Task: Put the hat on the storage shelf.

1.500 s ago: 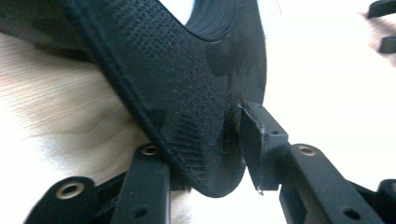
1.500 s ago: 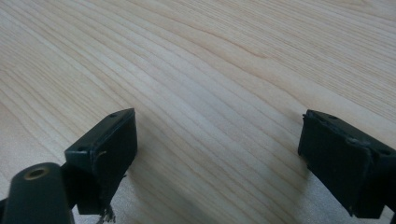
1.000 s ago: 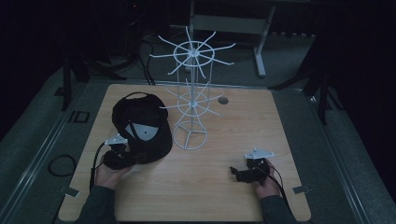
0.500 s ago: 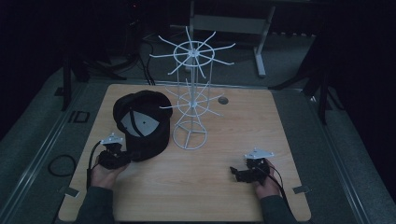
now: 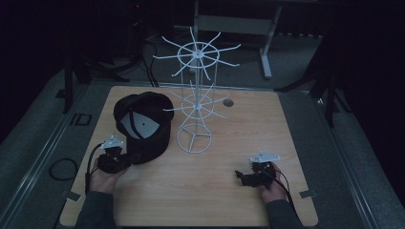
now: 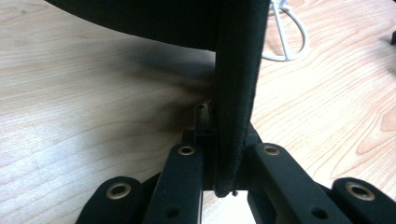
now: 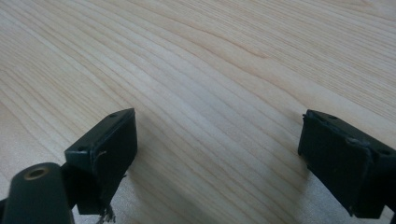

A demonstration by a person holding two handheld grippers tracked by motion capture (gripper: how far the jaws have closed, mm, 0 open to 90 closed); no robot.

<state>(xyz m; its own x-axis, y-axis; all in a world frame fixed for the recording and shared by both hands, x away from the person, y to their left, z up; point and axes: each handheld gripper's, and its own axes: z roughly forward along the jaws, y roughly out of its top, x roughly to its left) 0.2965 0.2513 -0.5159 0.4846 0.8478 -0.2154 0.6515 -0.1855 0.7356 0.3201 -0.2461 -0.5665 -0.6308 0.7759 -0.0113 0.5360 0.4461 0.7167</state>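
Brim of the black fabric cap (image 5: 143, 125), left of centre, is pinched in the left gripper (image 5: 125, 160), likely for lifting onto the white wire rack (image 5: 195, 107); the right gripper (image 5: 242, 177) rests wide open and empty on the wooden table (image 5: 267, 124).

Black grippers (image 5: 125, 161) topped by grey plates; brass screws; dark sleeves (image 5: 95, 210).

A light wooden table (image 5: 286, 143) with rounded corners fills the middle of the high view, its pale grain lit far more than anything around it. Grey carpeted floor (image 5: 344, 157) surrounds it. At 12 o'clock, beyond the table, stands a grey metal desk frame (image 5: 265, 43) with a leg and foot reaching the floor. Dark stand legs (image 5: 329, 90) spread at 2 o'clock, and black cables (image 5: 143, 52) trail at 11 o'clock. The room behind lies in near darkness.
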